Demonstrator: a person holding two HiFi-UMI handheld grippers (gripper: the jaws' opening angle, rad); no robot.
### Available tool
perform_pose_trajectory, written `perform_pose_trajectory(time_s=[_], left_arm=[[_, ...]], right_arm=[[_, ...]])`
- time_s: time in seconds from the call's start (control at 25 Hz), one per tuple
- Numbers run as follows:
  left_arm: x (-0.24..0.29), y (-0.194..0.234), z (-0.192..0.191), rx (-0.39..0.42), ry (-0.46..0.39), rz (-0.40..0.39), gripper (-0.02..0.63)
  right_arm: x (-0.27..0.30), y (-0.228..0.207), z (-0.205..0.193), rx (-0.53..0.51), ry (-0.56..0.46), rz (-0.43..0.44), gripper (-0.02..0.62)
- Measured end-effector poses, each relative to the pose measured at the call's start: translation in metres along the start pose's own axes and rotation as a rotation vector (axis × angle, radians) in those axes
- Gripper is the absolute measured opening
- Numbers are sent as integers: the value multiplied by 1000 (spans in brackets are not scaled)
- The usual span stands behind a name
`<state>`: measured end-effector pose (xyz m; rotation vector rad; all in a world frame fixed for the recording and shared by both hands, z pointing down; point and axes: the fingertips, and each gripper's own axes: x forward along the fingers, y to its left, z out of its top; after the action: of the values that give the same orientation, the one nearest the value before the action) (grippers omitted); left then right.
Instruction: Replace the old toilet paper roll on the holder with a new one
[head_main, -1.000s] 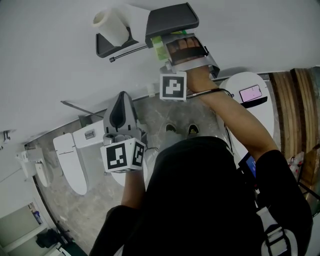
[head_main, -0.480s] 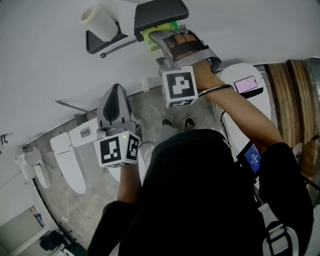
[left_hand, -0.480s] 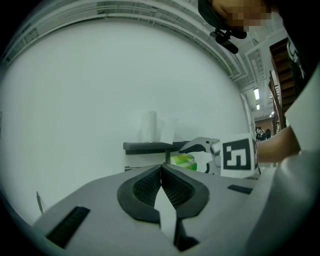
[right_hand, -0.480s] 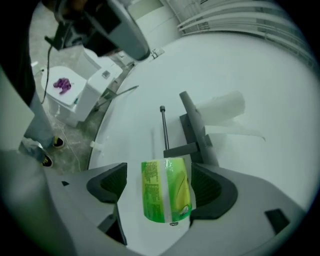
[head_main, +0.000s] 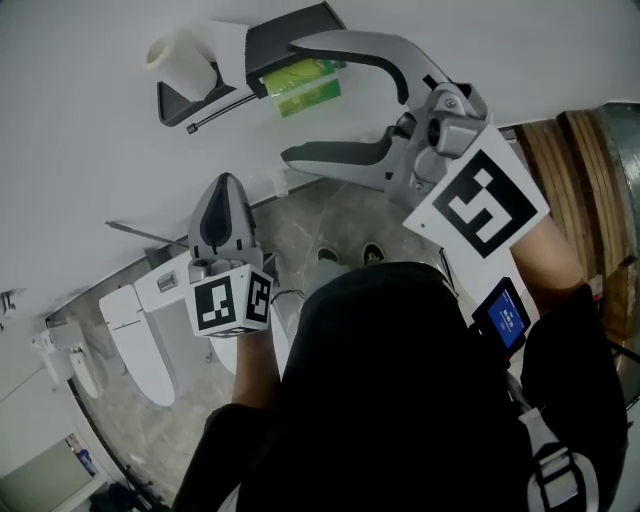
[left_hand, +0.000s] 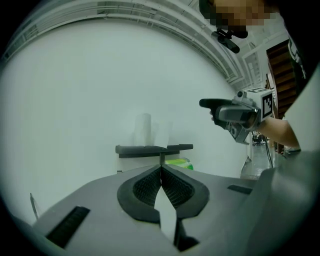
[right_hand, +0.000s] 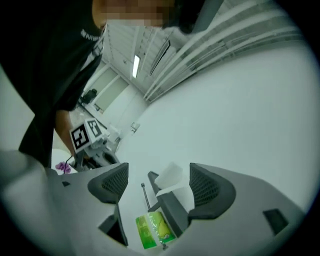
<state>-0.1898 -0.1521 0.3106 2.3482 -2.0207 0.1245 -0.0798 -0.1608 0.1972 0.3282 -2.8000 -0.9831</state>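
Standing on the left shelf of the wall-mounted holder (head_main: 285, 38), the toilet paper roll (head_main: 178, 55) sits upright over the metal rod (head_main: 222, 107). The left hand-held gripper (head_main: 222, 200) is held short of the wall, its jaws pressed together with nothing between them. A green packet (head_main: 300, 85) sits under the holder's right shelf. The right hand-held gripper (head_main: 293, 100) is spread wide and empty, pointed at the packet but apart from it.
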Motion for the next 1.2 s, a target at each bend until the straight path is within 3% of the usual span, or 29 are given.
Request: perform_pose_trajectory(time_s=[0.12, 0.24, 0.44, 0.84, 1.2], left_arm=[[3, -6, 3, 2, -5, -17, 23], [6, -13, 4, 8, -5, -34, 23], [11, -21, 5, 21, -2, -59, 23], [19, -34, 3, 18, 5, -104, 23], [28, -45, -3, 24, 18, -140, 23]], right_arm=[[-41, -30, 16, 92, -97, -99, 370], [-78, -63, 17, 178, -156, -246, 169], [-123, -76, -20, 283, -116, -387, 75], [-206, -43, -120, 620, 14, -583, 35], [-229, -11, -152, 723, 87, -633, 32]])
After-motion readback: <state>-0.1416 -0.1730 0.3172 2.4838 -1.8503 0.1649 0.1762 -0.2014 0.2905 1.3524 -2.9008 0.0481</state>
